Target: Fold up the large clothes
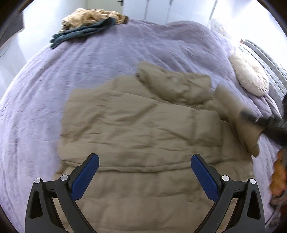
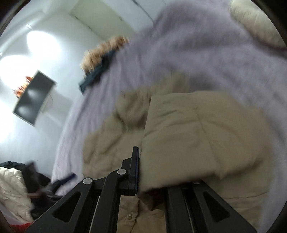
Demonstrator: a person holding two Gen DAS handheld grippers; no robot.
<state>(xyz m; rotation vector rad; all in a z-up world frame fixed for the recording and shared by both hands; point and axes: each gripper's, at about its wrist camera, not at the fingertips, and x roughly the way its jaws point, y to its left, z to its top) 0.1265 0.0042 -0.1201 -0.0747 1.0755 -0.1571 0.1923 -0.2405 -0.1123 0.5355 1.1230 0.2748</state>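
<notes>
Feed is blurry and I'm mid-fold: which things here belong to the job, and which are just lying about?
Job:
- tan jacket, spread on the bed
- its sleeve, gripped by the right gripper
- left gripper, open over the jacket

Lying about:
- clothes pile at the far edge of the bed
- cream cushion

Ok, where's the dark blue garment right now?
In the left wrist view the dark blue garment lies at the lilac bedspread's far left edge, against the tan fuzzy pile.
</notes>
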